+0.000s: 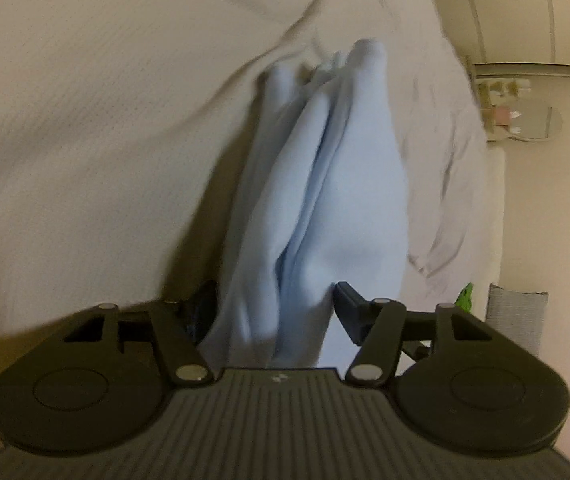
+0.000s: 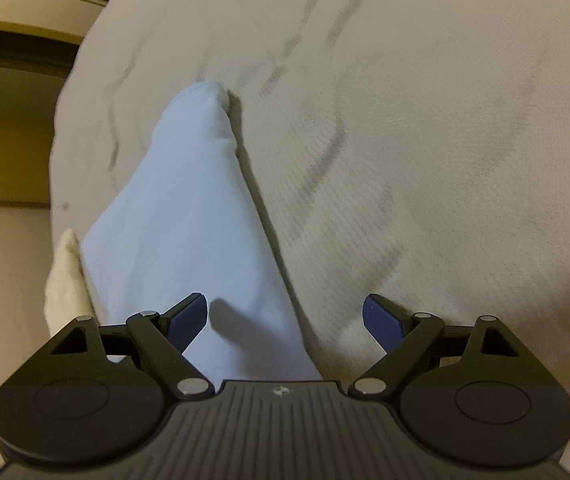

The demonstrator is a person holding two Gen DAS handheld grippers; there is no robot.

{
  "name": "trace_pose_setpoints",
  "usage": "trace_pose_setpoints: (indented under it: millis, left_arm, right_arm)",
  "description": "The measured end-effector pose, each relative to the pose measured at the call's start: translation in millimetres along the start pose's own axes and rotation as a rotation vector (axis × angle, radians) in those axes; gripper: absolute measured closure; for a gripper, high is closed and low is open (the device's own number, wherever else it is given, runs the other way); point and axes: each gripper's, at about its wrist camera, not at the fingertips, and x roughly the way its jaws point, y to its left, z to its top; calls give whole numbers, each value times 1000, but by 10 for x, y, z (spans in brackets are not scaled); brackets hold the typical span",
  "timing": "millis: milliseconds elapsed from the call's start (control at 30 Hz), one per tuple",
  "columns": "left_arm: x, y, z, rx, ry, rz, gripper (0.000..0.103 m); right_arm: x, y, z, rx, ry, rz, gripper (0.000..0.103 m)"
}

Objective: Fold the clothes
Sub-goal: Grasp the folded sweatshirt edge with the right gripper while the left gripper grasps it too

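1. Here, nearest the left wrist camera, the left gripper (image 1: 273,300) is clamped on a bunched light blue garment (image 1: 325,184); the cloth fills the gap between its fingers.
2. Nearest the right wrist camera, the right gripper (image 2: 285,316) stands with its blue-padded fingers (image 2: 189,320) spread wide and holding nothing, the left pad over the garment (image 2: 189,220).
3. Beyond the grippers, the garment stretches away in long gathered pleats over a cream textured bedspread (image 1: 85,120), ending in a rounded tip towards the bed's far edge.
4. Near the bed's left edge in the right view lies a white fluffy cloth (image 2: 65,280).
5. Judgement: the garment is bunched, not flat. To fold it well, keep the left grip firm, have the right take an opposite edge, and spread the cloth smooth before creasing.
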Motion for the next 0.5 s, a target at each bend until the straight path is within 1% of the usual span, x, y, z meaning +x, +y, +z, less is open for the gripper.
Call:
trace_pose_setpoints:
  millis: [67,133,233,300,333,400,500]
  left_arm:
    - [70,-87,-1,50,20,11,41]
    - [127,-168,-25,104,34,41,45]
    - [155,-131,32,58,24,24,45]
    - [182,-129,60,39,21,22,45]
    - [201,-146,66,39,21,26,45]
    - [239,-180,78,40,22,35,45]
    - [296,-230,97,42,23,48,45]
  right_arm:
    - [63,2,46,-4,5,42,15]
    - [140,-6,83,-9,14,78,15]
    - [257,-77,120,-10,25,102,15]
    - [308,-90,156,-13,24,144,16]
    - [322,-81,176,-24,25,168,27]
    - [370,-16,215,-66,33,176,48]
    - [454,78,265,-120,49,171,49]
